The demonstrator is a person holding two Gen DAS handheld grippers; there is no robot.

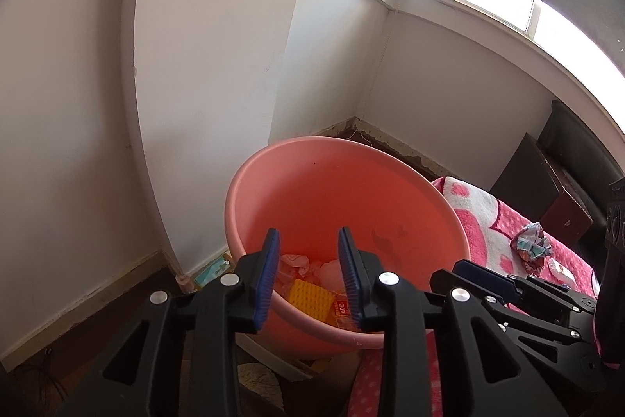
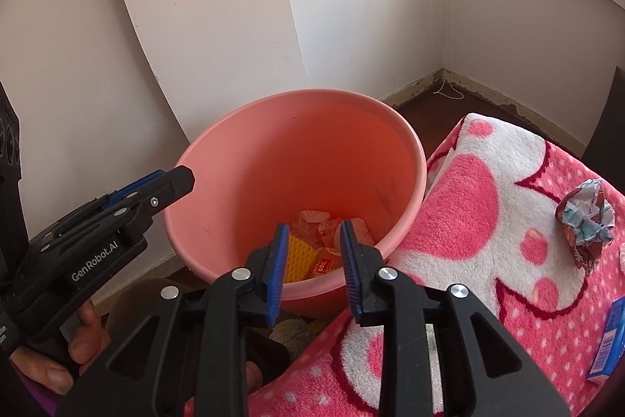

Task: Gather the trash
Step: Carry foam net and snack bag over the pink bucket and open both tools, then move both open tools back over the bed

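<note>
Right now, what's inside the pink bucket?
The pink bucket holds a yellow studded plate, an orange packet and crumpled pale wrappers. The near rim and hand-held gripper fingers hide the rest of the bottom.

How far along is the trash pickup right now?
Partly done. The pink bucket already holds crumpled paper, a yellow studded piece and an orange wrapper. Nothing is in hand: the left tool and right tool are both open above it. Left on the pink blanket: a crumpled wrapper ball and a blue box.
</note>
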